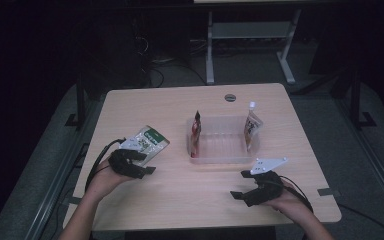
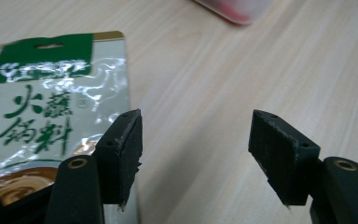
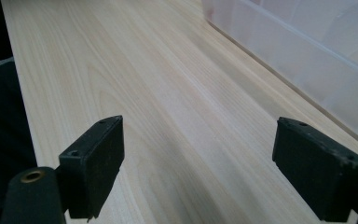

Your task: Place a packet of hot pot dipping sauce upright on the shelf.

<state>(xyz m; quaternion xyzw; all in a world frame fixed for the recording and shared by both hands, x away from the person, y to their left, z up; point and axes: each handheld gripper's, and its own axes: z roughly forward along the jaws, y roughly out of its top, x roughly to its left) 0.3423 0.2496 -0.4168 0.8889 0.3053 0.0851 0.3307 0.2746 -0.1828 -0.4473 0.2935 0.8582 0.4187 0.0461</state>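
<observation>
A silver pouch [image 1: 147, 141] with a green label lies flat on the wooden table [image 1: 180, 200], left of centre. My left gripper [image 1: 142, 162] hovers at its near right edge, open. In the left gripper view the pouch [image 2: 51, 93] lies beneath and beyond the left jaw, and bare wood shows between the jaws of the left gripper [image 2: 196, 154]. My right gripper [image 1: 240, 184] rests low near the front right of the table, open, with nothing in it. The right gripper view has bare table between the jaws of that gripper [image 3: 198, 163].
A clear plastic bin [image 1: 220, 159] stands mid-table. A red pouch [image 1: 196, 132] leans at its left end and a brown spouted pouch [image 1: 252, 127] at its right end. The bin's wall [image 3: 307, 51] runs along the right gripper's far right. Beyond the table are desk legs and cables.
</observation>
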